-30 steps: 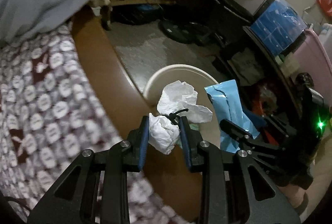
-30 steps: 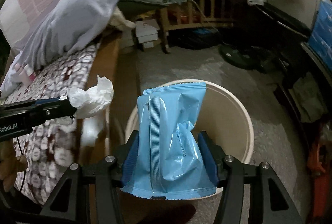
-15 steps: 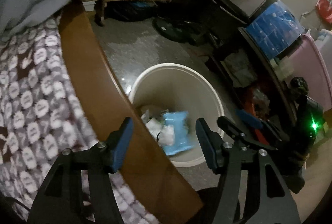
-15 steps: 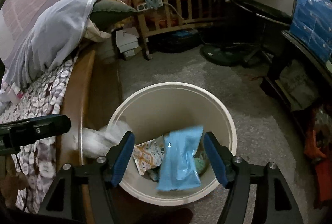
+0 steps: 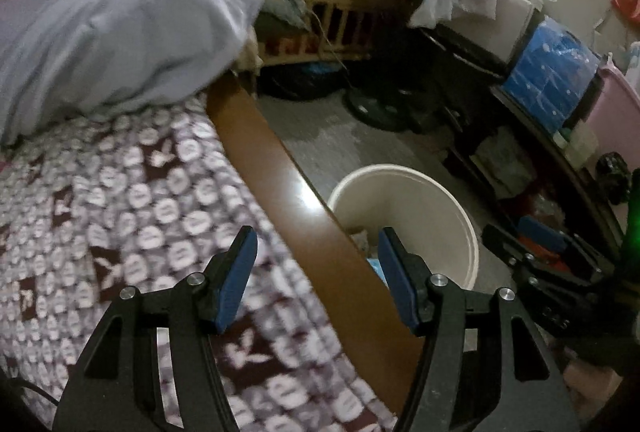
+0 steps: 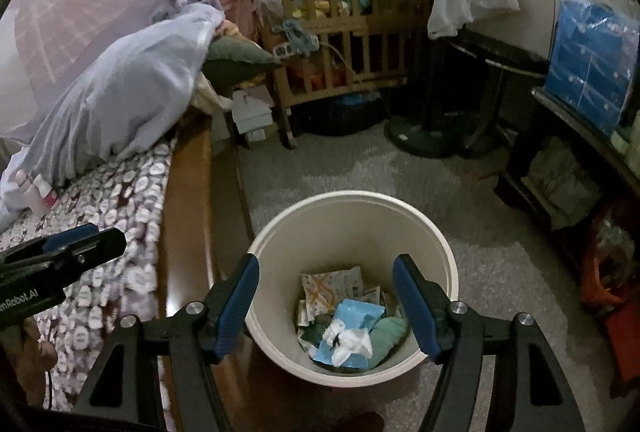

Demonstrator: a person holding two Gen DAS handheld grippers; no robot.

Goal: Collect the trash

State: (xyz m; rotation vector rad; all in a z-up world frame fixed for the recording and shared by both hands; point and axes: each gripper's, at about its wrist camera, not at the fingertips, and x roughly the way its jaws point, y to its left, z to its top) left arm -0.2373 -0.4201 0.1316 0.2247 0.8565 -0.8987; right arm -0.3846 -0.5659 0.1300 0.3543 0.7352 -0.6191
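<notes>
**A:** Checked the right wrist view yet? Trying to work out where the trash is.

**B:** Yep. Found it all inside the cream bin (image 6: 440, 244), lower middle of the frame, standing on the grey floor (image 6: 340, 167) just beside the wooden bed rail (image 6: 188, 211). Can make out a blue packet (image 6: 360, 312) at the bottom, with a crumpled white tissue (image 6: 348, 342) lying right on top of it. Also spotted a printed wrapper (image 6: 332, 284) just above those, plus something green (image 6: 390, 332) to the right of the tissue. No clue what exactly.

**A:** And the right tongs (image 6: 326, 260)?

**B:** Spread wide, just been opening, gripping nothing. Hanging over the bin's mouth, so seeing the trash straight through the gap.

**A:** Same story for the left tongs (image 5: 316, 236)?

**B:** Pretty much. Gaping, just been opening too, nothing between the blue pads (image 5: 236, 280). Sitting lower middle in the left wrist view, over the bed rail and the patterned bedspread (image 5: 120, 191). Bin poking out behind the right-hand finger there, partly hidden by the rail. Bit blurry, so can't tell the contents apart beyond a sliver of blue.

**A:** Anything else worth noting?

**B:** Just background stuff: lavender bedding bundle (image 5: 120, 23) upper left, wooden crib (image 6: 344, 43) top middle of the right wrist view.
</notes>
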